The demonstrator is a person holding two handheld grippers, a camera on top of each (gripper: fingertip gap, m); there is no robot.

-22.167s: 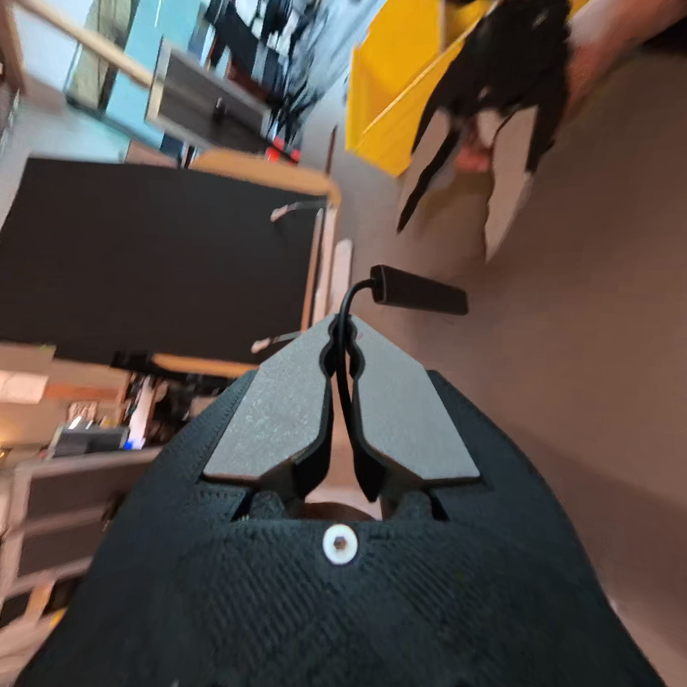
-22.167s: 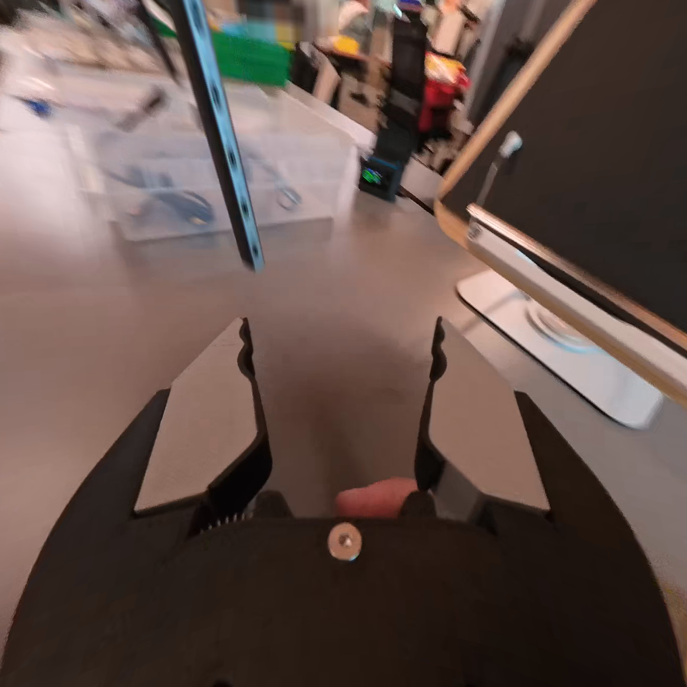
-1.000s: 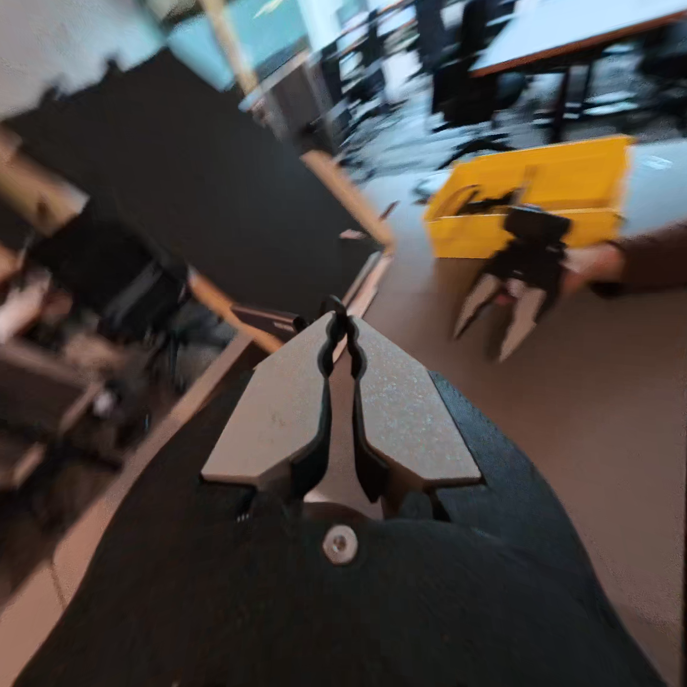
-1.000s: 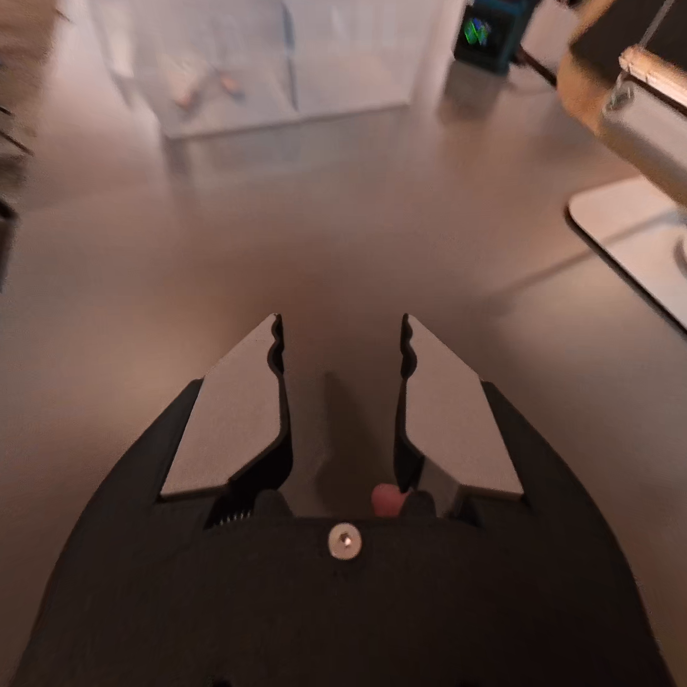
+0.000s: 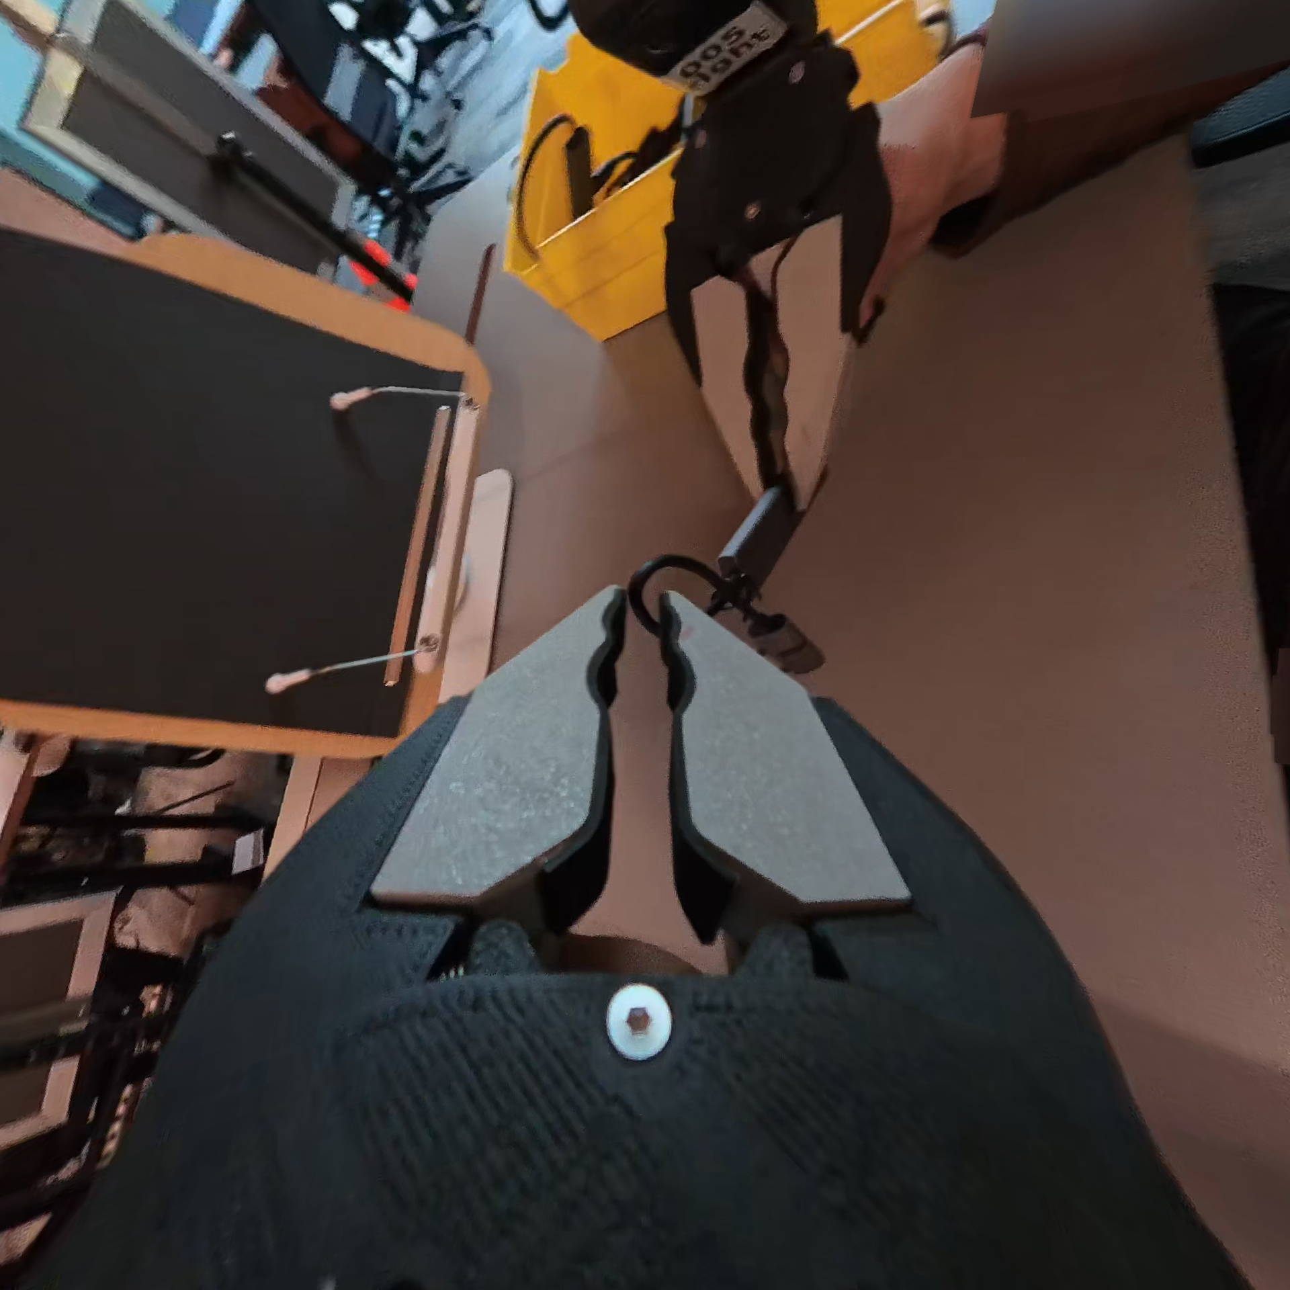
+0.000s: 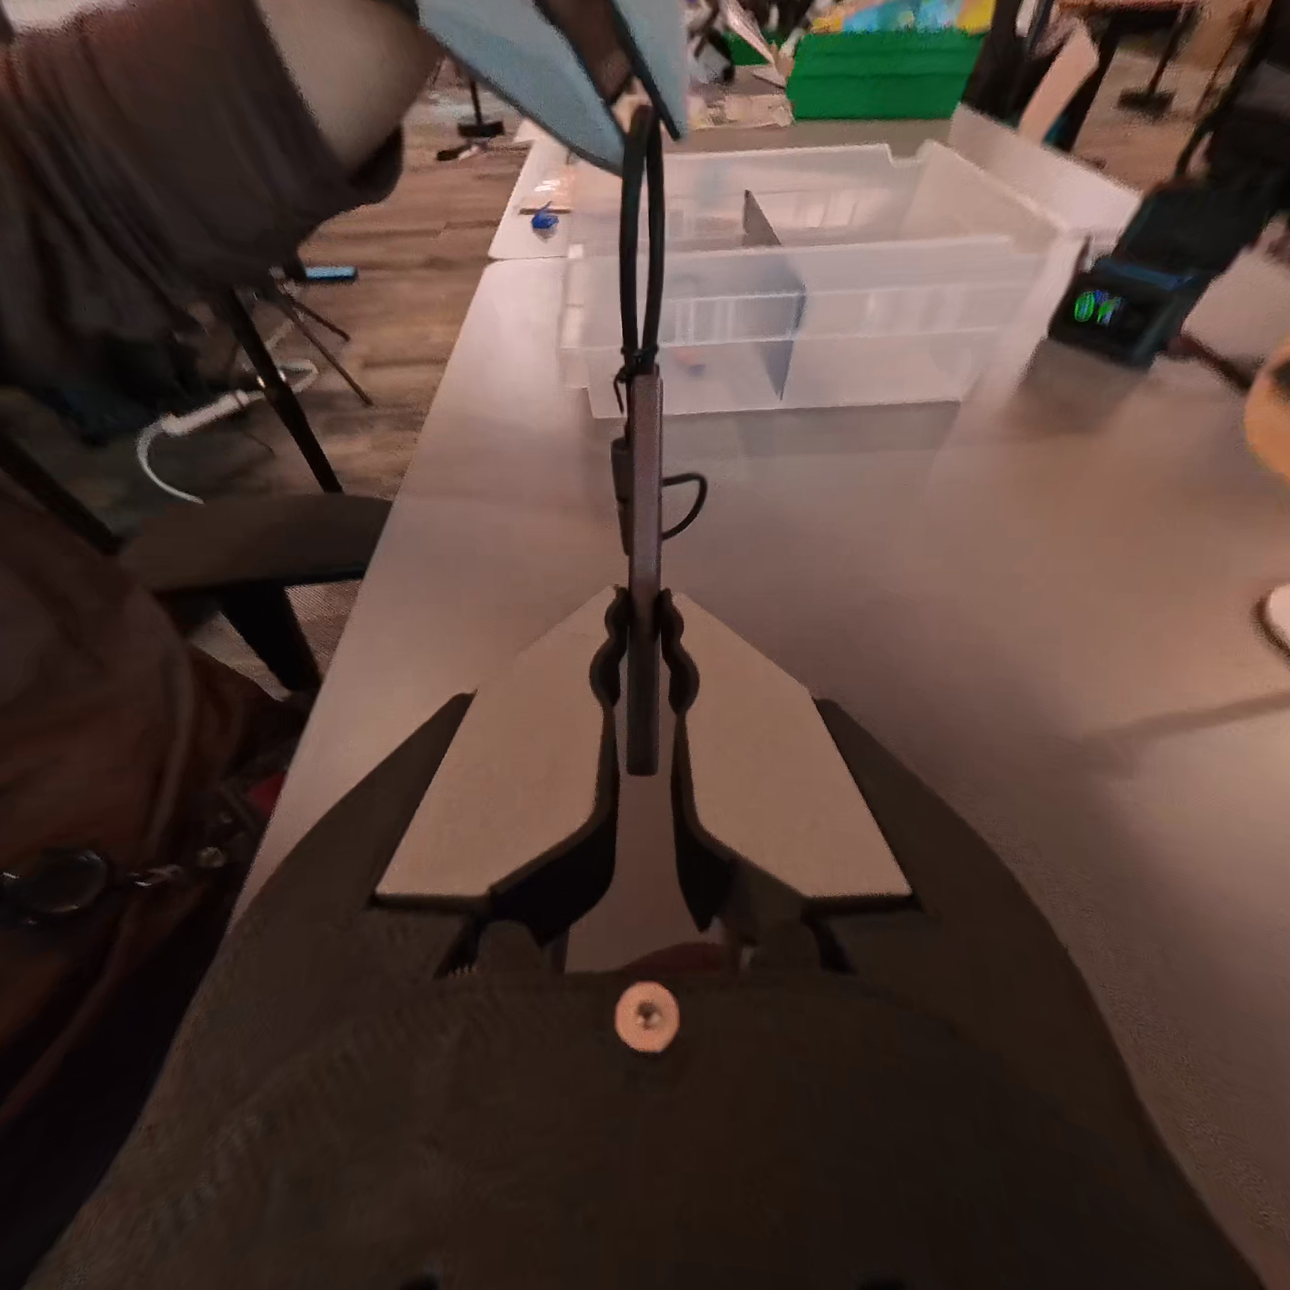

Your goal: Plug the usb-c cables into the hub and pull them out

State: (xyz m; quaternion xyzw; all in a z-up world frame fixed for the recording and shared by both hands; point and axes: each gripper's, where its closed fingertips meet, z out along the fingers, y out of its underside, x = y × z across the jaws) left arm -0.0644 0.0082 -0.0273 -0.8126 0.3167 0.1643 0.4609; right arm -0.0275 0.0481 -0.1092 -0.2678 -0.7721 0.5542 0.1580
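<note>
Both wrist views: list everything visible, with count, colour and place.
hub: one, grey, clamped in right gripper
cable: one, black, looped from hub into left gripper
yellow bin: one, far table end
clear bins: stacked, translucent, table's far side
green crate: one, background
black panel: one, wood-edged, beside table
table: one, beige
left gripper: black, grey fingers
right gripper: black, grey fingers

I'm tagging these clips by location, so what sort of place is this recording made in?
Most likely a lab or workshop. Beyond the table stand a clear plastic parts organizer and a green crate; a yellow bin holds cables, and office chairs and more desks fill the background.
</note>
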